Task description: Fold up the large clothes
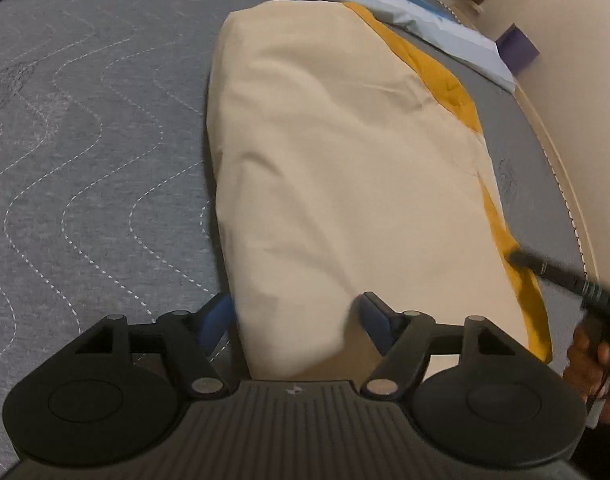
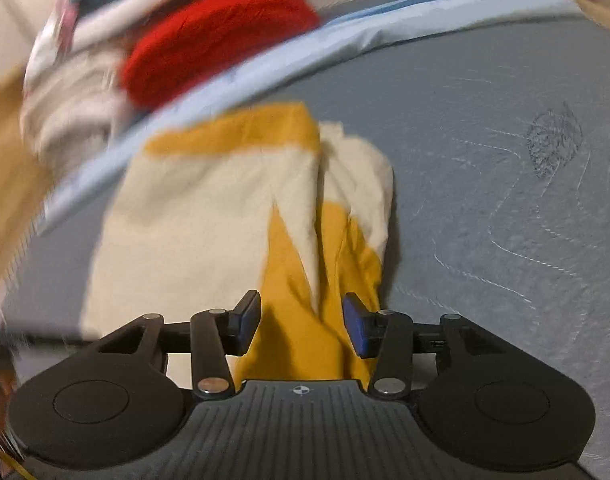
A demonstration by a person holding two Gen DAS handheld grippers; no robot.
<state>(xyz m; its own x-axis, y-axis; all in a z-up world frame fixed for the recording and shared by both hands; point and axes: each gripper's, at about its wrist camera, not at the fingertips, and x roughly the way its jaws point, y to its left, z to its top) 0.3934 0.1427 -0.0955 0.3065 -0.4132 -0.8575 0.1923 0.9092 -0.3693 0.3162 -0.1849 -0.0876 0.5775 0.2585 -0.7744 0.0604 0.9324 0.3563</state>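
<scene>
A large cream garment (image 1: 345,168) with a mustard-yellow side (image 1: 453,88) lies folded into a long strip on the grey quilted mattress (image 1: 85,140). My left gripper (image 1: 297,320) is open, its blue-padded fingers (image 1: 219,322) straddling the strip's near end without pressing it. At the right edge of that view, a hand (image 1: 593,360) holds a dark tool whose tip rests at the cloth's yellow border. In the blurred right wrist view, my right gripper (image 2: 301,324) is open above the garment's yellow part (image 2: 301,300), with cream layers (image 2: 193,220) beyond.
A light-blue sheet edge (image 1: 445,20) runs along the far side of the mattress. A pile of other clothes with a red piece (image 2: 217,36) lies behind it. A purple box (image 1: 517,46) stands by the cream wall. Bare mattress (image 2: 505,220) stretches beside the garment.
</scene>
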